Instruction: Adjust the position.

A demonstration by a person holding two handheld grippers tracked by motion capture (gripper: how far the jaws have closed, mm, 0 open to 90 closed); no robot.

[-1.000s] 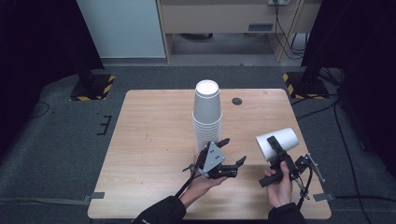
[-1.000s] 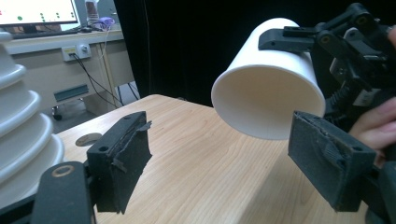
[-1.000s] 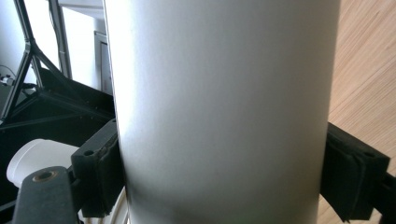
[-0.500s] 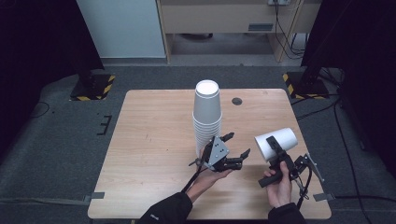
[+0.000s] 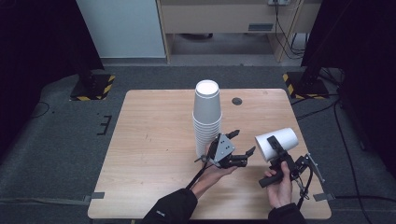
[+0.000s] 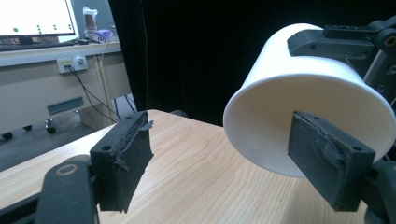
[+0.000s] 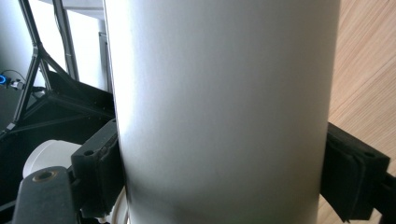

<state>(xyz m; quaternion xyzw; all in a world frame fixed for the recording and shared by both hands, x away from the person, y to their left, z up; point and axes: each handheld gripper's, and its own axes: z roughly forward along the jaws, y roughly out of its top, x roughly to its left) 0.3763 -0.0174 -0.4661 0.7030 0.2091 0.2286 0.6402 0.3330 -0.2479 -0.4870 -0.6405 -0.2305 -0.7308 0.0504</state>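
A tall stack of white paper cups (image 5: 207,116) stands upright near the middle of the wooden table (image 5: 149,140). My right gripper (image 5: 276,147) holds a single white cup (image 5: 279,141) on its side above the table's right part, jaws shut on its wall (image 7: 219,107). The cup's open mouth (image 6: 303,116) faces my left gripper (image 5: 243,142). That gripper is open, just left of the cup, beside the base of the stack. In the left gripper view its right pad (image 6: 327,154) overlaps the cup's rim without pressing on it.
A small black round disc (image 5: 237,101) lies on the table behind the stack. Stand feet with yellow-black stripes (image 5: 91,86) (image 5: 303,84) sit on the floor at the far corners. The stack (image 7: 46,156) also shows low and left in the right gripper view.
My left gripper has slid to the right, away from the stack's base and closer to the mouth of the held cup. The right gripper and its cup have stayed put.
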